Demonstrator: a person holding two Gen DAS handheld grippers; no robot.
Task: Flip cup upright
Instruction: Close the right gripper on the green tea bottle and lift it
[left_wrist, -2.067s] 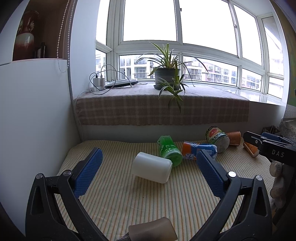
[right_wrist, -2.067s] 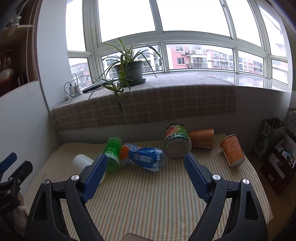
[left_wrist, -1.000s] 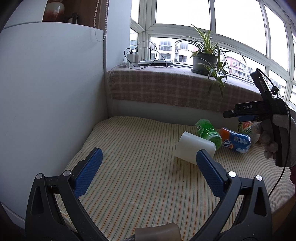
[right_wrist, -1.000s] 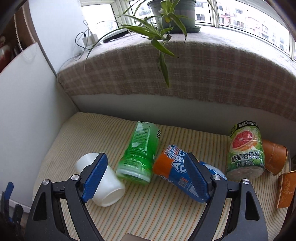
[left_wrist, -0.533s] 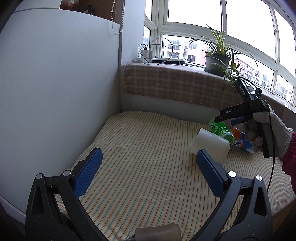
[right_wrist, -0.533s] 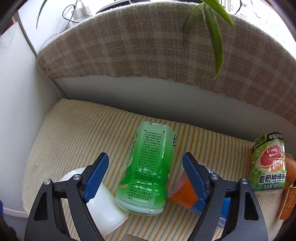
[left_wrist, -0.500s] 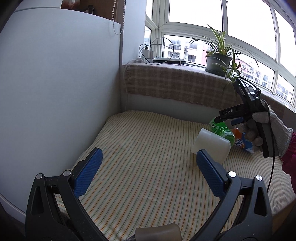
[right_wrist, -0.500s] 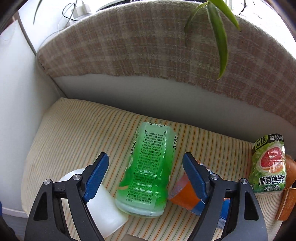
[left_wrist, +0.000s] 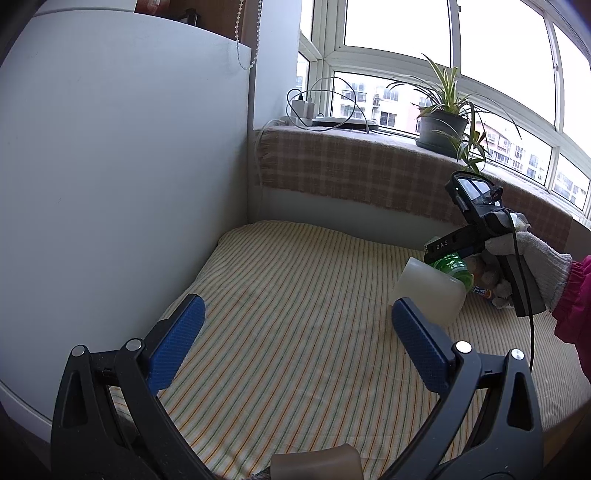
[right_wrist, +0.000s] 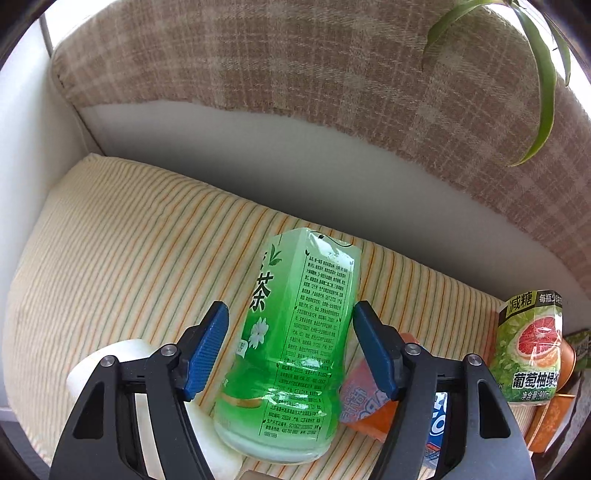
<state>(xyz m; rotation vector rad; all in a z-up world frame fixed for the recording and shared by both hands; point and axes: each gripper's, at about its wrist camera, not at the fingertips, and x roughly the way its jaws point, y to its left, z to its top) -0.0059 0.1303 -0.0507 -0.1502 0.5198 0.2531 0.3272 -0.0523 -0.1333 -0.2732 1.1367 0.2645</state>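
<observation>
The cup (left_wrist: 428, 295) is milky white, translucent plastic, and it lies on its side on the striped cloth (left_wrist: 295, 295), at the right of my left view. In that view its side wall faces me and one end points to the lower right. In my right view the cup (right_wrist: 110, 354) sits at the lower left, largely hidden behind my left finger, just beside the green bottle (right_wrist: 291, 339).
</observation>
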